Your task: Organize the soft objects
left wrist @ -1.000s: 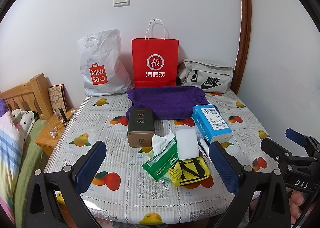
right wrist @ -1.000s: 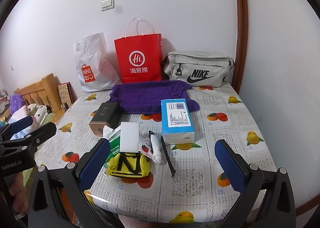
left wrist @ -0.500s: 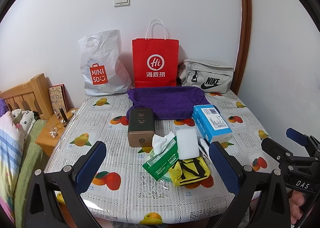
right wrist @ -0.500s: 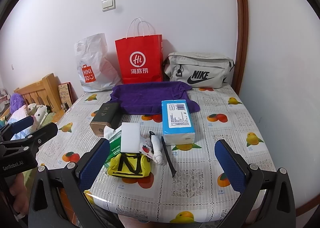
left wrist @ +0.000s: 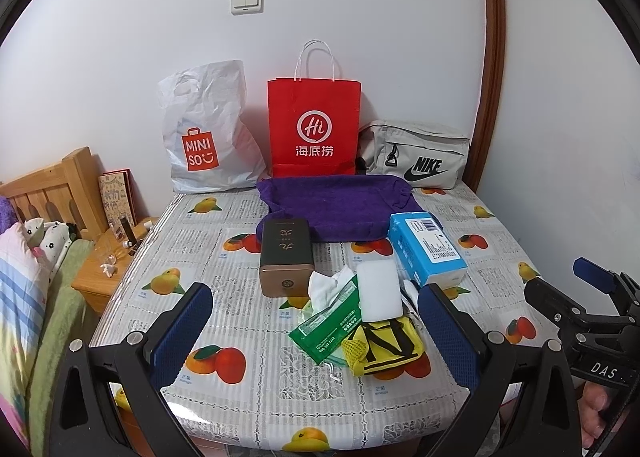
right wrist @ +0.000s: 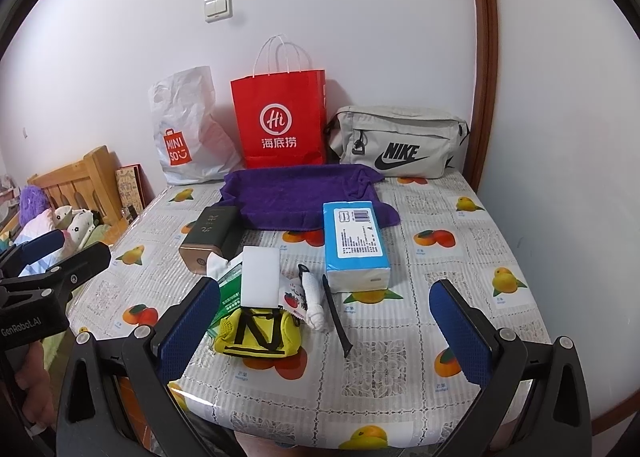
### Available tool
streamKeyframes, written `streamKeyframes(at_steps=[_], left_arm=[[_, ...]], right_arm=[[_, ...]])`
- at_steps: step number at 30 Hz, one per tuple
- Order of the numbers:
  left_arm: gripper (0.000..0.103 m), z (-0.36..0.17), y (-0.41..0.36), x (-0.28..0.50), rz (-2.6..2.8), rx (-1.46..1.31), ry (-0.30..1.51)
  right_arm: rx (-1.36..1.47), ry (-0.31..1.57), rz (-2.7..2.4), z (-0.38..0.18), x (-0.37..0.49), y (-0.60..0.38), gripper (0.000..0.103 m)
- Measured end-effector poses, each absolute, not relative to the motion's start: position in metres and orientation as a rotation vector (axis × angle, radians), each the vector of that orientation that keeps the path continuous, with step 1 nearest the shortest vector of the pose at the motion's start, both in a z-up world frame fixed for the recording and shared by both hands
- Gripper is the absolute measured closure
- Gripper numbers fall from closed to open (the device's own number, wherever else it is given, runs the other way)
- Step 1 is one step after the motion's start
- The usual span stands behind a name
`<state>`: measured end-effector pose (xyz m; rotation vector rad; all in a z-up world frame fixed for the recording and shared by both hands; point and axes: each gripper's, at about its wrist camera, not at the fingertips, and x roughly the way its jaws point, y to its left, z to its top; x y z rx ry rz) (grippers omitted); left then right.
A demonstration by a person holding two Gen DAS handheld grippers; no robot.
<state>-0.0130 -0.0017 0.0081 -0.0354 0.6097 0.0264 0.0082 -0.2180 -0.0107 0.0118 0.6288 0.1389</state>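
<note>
Over the table (left wrist: 248, 373), both grippers unmoved, jaws apart

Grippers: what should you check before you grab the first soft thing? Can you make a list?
1. Left gripper open: ok.
2. Right gripper open: ok.
3. Both empty: ok.
4. Yellow pouch free on top: ok, though the white sponge lies right behind it.
5. Purple towel free: not ok, blue tissue pack seems to rest on its corner.
6. Red bag open at the top: cannot tell.
</note>
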Motion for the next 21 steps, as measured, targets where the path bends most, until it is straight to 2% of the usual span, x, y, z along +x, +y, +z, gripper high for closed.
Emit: streamKeyframes(at_steps=[8,16,21], left_arm=[[0.000,-0.012,0.011,0.010,0.056,-0.039,0.674],[0.000,-0.059,0.027,0.039,0.081,-0.046,0.755],[0.000,-0.090,0.029,0.056,0.065,-0.050,0.811]], right_arm=[[0.018,0.651,0.166,-0.026,0.024,-0.223,0.000],[0.034,0.733,0.182,-0.070,0.054,-0.236,0.001],[0.018,0.804,0.228,-0.106,0.071,-0.235,0.012]])
